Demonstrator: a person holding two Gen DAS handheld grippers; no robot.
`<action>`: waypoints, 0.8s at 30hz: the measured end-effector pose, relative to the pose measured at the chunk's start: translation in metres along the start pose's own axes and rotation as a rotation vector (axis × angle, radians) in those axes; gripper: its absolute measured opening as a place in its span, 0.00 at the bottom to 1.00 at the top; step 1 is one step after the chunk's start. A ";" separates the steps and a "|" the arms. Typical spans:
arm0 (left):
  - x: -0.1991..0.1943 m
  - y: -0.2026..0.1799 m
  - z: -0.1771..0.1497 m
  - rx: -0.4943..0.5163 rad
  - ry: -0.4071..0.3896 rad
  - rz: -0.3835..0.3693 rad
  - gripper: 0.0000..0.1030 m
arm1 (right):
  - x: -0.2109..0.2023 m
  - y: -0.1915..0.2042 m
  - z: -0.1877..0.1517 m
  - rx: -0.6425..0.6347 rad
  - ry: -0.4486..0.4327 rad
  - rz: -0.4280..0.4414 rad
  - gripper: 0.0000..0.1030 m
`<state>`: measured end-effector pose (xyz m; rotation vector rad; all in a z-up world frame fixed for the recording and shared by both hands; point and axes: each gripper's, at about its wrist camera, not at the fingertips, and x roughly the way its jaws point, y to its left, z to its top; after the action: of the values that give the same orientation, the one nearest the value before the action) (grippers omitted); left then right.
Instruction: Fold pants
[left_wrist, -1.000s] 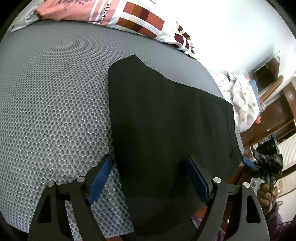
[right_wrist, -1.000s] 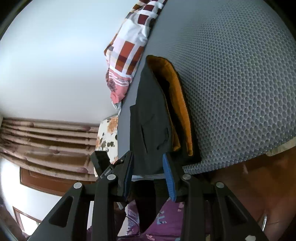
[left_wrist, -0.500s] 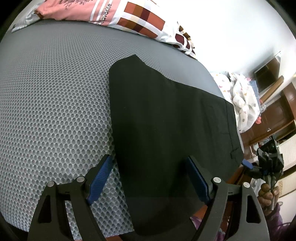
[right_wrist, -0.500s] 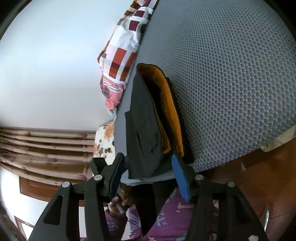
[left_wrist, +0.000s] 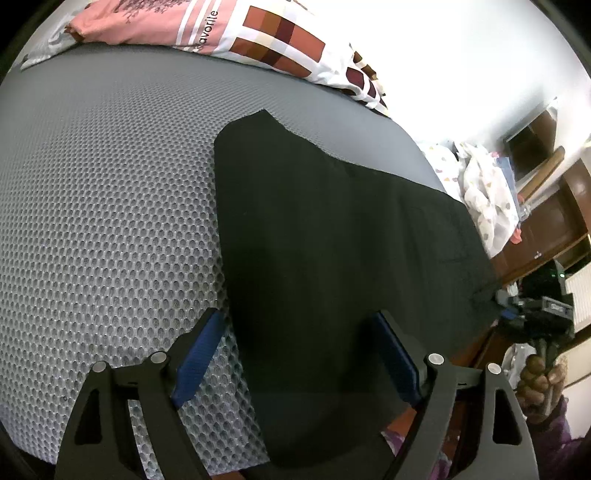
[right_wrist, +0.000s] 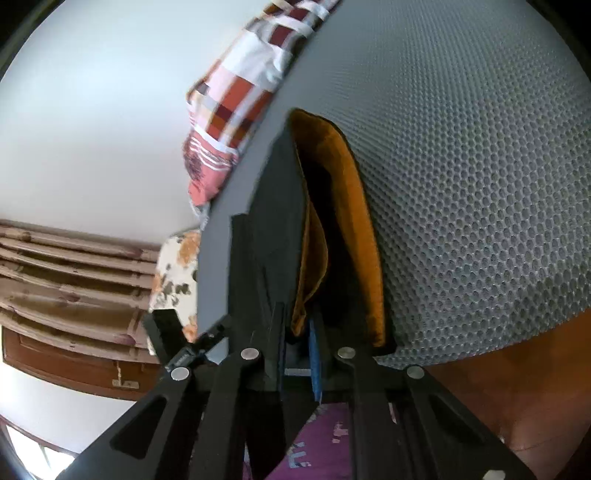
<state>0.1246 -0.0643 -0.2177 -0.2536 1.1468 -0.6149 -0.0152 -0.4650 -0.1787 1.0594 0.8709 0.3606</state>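
Grey mesh mattress bears black pants, edge pinched by right hand-held gripper.

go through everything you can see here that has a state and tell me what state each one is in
pants: black, lying flat on the mattress, waist end with orange lining at the near edge.
left gripper: open, jaws wide apart over the pants.
right gripper: shut on the pants' waist edge.
mattress: grey mesh, pants spread on it.
pillow: lying at the far edge.
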 end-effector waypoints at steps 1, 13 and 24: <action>0.000 -0.001 0.000 0.004 -0.001 0.002 0.81 | -0.004 0.000 -0.002 0.003 -0.007 0.013 0.12; 0.013 -0.018 0.004 0.095 0.008 0.046 0.89 | -0.018 -0.045 0.004 0.119 -0.039 0.009 0.42; 0.018 -0.016 0.006 0.085 0.002 0.028 0.92 | 0.021 -0.031 0.030 0.019 0.096 -0.122 0.69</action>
<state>0.1299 -0.0879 -0.2210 -0.1642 1.1220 -0.6374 0.0161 -0.4843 -0.2088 1.0073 1.0213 0.3032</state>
